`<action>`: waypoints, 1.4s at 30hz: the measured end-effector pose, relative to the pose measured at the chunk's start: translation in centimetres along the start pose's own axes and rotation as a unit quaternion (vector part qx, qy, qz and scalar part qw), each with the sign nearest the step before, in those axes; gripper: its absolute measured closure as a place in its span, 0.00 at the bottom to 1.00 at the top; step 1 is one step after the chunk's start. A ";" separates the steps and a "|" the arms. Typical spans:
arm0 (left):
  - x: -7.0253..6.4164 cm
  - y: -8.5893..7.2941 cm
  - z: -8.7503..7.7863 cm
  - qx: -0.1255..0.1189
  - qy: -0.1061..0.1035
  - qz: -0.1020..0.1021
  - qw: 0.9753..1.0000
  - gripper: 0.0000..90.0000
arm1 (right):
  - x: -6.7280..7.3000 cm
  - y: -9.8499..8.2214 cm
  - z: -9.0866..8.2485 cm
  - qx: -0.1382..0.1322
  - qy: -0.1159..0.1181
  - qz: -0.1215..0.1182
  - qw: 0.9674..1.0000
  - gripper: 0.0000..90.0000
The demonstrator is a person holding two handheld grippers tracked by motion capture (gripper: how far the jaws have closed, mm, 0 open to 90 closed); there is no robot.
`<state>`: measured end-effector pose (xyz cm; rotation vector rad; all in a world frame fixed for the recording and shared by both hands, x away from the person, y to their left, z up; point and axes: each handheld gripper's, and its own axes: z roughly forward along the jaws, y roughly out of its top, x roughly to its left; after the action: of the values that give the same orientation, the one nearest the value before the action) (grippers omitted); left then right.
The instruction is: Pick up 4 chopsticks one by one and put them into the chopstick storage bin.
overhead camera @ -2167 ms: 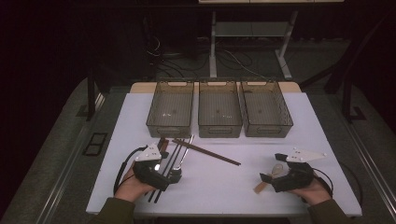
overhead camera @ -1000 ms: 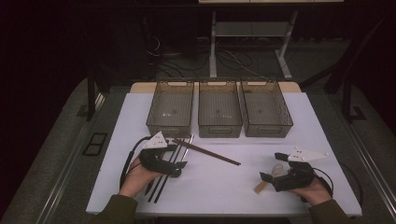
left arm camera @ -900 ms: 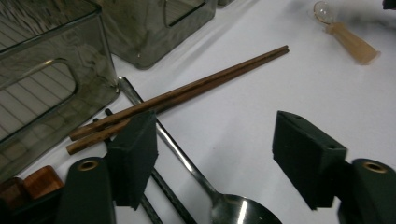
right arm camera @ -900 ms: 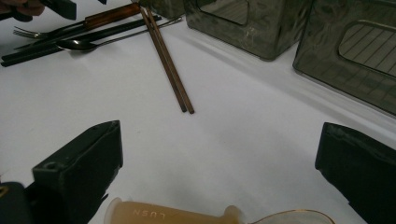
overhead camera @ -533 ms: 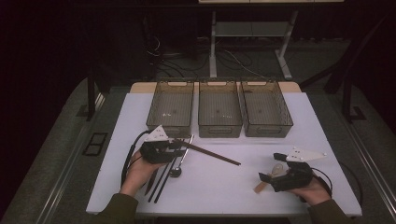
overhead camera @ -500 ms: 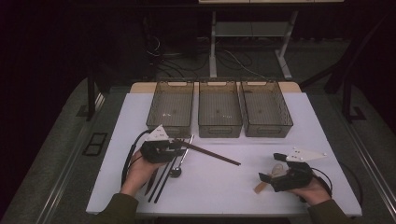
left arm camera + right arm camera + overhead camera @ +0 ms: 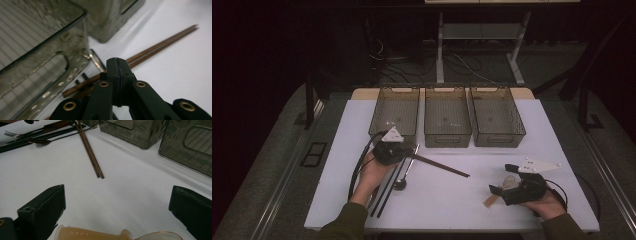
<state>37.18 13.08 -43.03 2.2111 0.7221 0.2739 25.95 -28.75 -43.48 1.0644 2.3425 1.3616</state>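
My left gripper (image 7: 402, 153) hovers at the front of the left bin (image 7: 377, 120), held by a hand. Its jaws have just been closing and now stand shut (image 7: 117, 75), pads pressed together with nothing visible between them. A pair of brown chopsticks (image 7: 160, 45) runs behind and under the tips, slanting right across the white table (image 7: 439, 167). My right gripper (image 7: 502, 178) rests near the front right, jaws wide open (image 7: 117, 212). A tan-handled spoon (image 7: 90, 233) lies on the table between them, untouched.
Three clear bins stand in a row at the back: the left one (image 7: 37, 62), the middle (image 7: 447, 117) and the right (image 7: 497, 117). Black chopsticks (image 7: 384, 197) and a metal spoon (image 7: 400, 184) lie by the left forearm. A fork (image 7: 10, 133) lies beside them.
The left gripper has moved away from the person toward the left bin's front, over the brown chopsticks, and its jaws have closed. The right gripper has stayed put.
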 end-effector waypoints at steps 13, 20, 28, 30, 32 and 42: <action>0.6 0.6 1.9 0.015 0.024 0.005 1.000 0.99 | 0.0 0.0 0.0 0.001 0.000 0.001 1.000 0.01; 0.7 0.4 1.9 0.028 0.033 0.007 0.999 0.99 | 0.0 0.0 0.0 0.001 0.000 0.001 1.000 0.01; 0.9 0.2 1.6 0.035 0.027 0.000 0.999 0.99 | 0.0 0.0 -0.1 0.000 0.000 0.000 1.000 0.01; 0.9 0.2 1.6 0.039 0.026 0.001 0.999 0.99 | 0.0 0.0 -0.1 0.000 0.000 -0.001 1.000 0.01; 0.9 0.1 1.5 0.043 0.023 0.005 0.999 0.99 | 0.0 0.0 -0.1 0.000 0.001 -0.001 1.000 0.01; 0.1 0.0 1.4 0.056 0.008 0.013 0.998 0.99 | 0.0 -0.1 0.0 0.004 0.000 -0.002 1.000 0.01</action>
<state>37.84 12.31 -43.98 2.3277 0.7342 0.2714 25.88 -28.77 -43.50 1.0619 2.3516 1.3525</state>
